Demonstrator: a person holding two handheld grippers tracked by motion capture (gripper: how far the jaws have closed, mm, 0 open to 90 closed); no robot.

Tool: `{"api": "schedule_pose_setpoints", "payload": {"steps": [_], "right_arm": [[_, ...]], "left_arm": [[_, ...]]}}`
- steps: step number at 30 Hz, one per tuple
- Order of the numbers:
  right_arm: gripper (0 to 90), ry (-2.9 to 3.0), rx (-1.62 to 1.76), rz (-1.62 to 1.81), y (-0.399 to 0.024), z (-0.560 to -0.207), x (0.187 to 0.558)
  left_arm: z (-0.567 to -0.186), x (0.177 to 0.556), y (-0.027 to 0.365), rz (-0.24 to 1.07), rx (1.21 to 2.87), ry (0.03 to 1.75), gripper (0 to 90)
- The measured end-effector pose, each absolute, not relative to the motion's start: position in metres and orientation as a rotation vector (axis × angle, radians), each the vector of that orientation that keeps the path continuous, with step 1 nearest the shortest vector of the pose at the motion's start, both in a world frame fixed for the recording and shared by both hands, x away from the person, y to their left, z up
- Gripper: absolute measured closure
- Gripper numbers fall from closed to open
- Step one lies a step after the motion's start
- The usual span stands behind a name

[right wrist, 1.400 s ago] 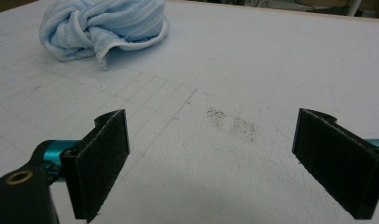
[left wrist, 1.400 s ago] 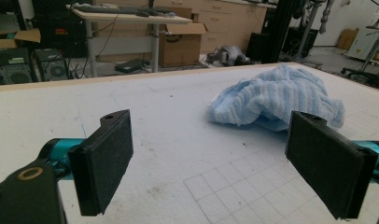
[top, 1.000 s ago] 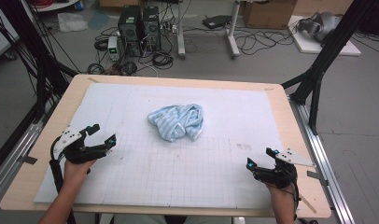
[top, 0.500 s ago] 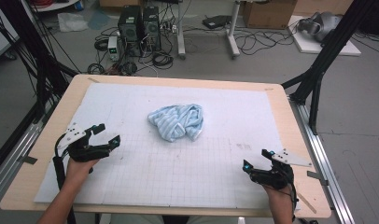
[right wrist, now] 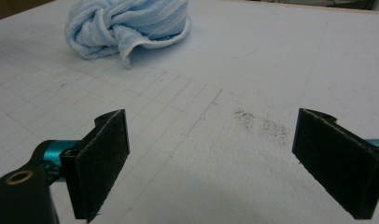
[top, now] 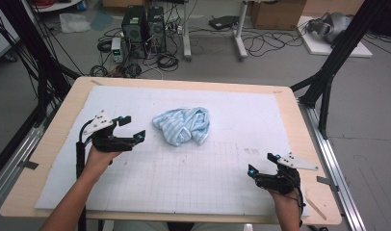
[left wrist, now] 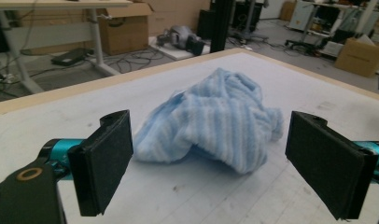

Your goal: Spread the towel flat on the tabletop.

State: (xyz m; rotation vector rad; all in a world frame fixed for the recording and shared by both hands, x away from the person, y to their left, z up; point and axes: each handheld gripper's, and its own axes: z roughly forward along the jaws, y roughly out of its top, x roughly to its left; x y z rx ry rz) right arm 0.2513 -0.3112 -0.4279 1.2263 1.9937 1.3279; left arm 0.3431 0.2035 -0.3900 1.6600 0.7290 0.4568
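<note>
A crumpled light-blue striped towel [top: 183,125] lies in a heap near the middle of the white gridded mat [top: 222,168]. My left gripper [top: 132,129] is open just to the towel's left, jaws wide and pointing at it; the left gripper view has the towel [left wrist: 215,121] close ahead between the jaws [left wrist: 211,168]. Near the front right of the table my right gripper [top: 262,163] is open with nothing in it. In the right gripper view the towel [right wrist: 127,25] sits far off at the upper left, beyond the right gripper's [right wrist: 211,158] jaws.
The mat covers a wooden table [top: 309,125] with black frame posts [top: 328,72] at its sides. Computer towers [top: 143,24], cables and boxes stand on the floor behind. A dark smudge [right wrist: 262,126] marks the mat ahead of my right gripper.
My left gripper has moved right and forward toward the towel. My right gripper has shifted slightly left. The towel has not moved.
</note>
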Motion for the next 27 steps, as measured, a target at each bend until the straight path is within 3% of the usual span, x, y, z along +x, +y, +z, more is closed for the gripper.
{"api": "schedule_pose_setpoints", "payload": {"steps": [15, 23, 25, 27], "right_arm": [[10.0, 2.001, 1.233, 1.319, -0.312, -0.429, 0.252], [10.0, 2.011, 1.230, 1.318, -0.309, -0.430, 0.253], [10.0, 2.013, 1.223, 1.319, -0.309, -0.430, 0.253], [10.0, 2.010, 1.230, 1.320, -0.310, -0.430, 0.252]], "left_arm": [[-0.401, 0.383, 0.138, 0.385, 1.816, 0.733, 18.0], [-0.410, 0.396, 0.100, 0.422, 1.954, 0.757, 19.6], [-0.417, 0.400, 0.091, 0.421, 2.001, 0.791, 28.2], [-0.423, 0.402, 0.087, 0.397, 2.035, 0.811, 46.3]]}}
